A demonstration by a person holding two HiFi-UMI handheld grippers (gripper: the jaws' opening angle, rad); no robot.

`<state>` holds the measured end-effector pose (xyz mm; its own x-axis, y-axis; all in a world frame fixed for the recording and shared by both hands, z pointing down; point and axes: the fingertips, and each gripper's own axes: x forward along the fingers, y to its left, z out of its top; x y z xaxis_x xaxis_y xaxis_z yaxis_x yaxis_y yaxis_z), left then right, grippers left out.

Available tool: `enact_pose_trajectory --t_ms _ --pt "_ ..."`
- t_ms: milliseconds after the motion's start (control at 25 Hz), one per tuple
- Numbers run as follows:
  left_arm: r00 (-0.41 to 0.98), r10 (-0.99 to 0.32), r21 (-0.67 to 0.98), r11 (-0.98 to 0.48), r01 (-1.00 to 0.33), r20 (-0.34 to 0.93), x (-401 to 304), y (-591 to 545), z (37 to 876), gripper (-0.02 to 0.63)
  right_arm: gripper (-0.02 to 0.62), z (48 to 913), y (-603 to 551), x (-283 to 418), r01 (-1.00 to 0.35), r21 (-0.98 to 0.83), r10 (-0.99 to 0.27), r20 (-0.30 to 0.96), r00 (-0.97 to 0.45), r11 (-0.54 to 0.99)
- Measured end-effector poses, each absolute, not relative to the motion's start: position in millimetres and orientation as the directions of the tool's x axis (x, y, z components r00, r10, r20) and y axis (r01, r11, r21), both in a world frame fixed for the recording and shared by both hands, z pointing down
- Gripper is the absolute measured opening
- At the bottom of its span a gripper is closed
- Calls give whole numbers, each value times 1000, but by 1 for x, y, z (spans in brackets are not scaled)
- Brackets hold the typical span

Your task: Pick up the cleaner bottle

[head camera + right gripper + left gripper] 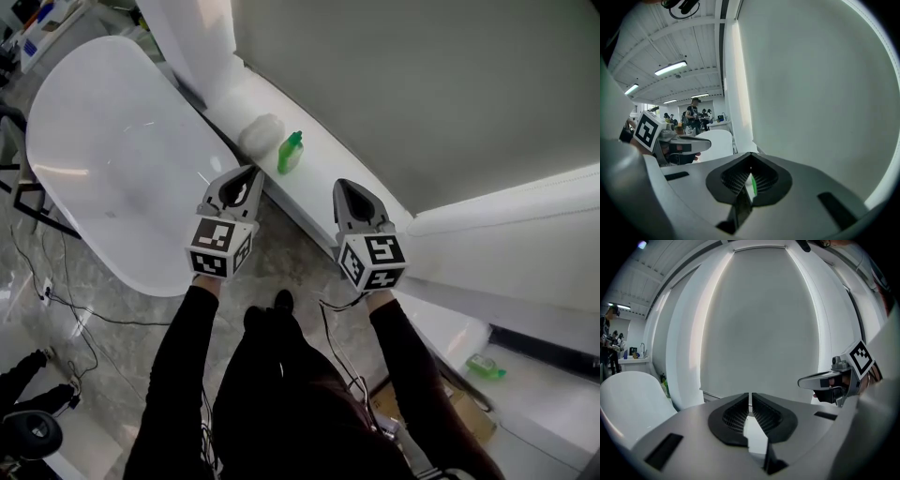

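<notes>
The green cleaner bottle (290, 153) stands upright on a white ledge (328, 178) along the grey wall. My left gripper (247, 176) is shut and empty, its tip a little to the near left of the bottle. My right gripper (348, 188) is also shut and empty, to the bottle's right over the ledge. In the left gripper view the bottle (663, 383) shows small at far left, well off the line of the shut left gripper (750, 398). In the right gripper view a green sliver (753, 184) shows through the slit of the right gripper (750, 157).
A white bathtub (112, 159) fills the left side. A white rounded object (261, 134) sits on the ledge just left of the bottle. A second green bottle (486, 367) lies at lower right. Cables run over the grey floor (66, 309).
</notes>
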<state>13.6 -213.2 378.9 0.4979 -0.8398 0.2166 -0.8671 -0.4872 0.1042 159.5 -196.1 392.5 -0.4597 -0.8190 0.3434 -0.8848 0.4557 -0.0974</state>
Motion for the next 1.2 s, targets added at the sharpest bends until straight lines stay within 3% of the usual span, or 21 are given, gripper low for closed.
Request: enact_pose_trajectory --t_ms 440,1200 --pt "533 -788 106 -528 -843 308 28 -245 432 152 1 422 -221 157 -884 -104 -805 376 -459 455" --pt "528 -689 61 -579 -813 497 53 -314 582 258 1 519 -263 155 -896 -107 -779 458 -429 431"
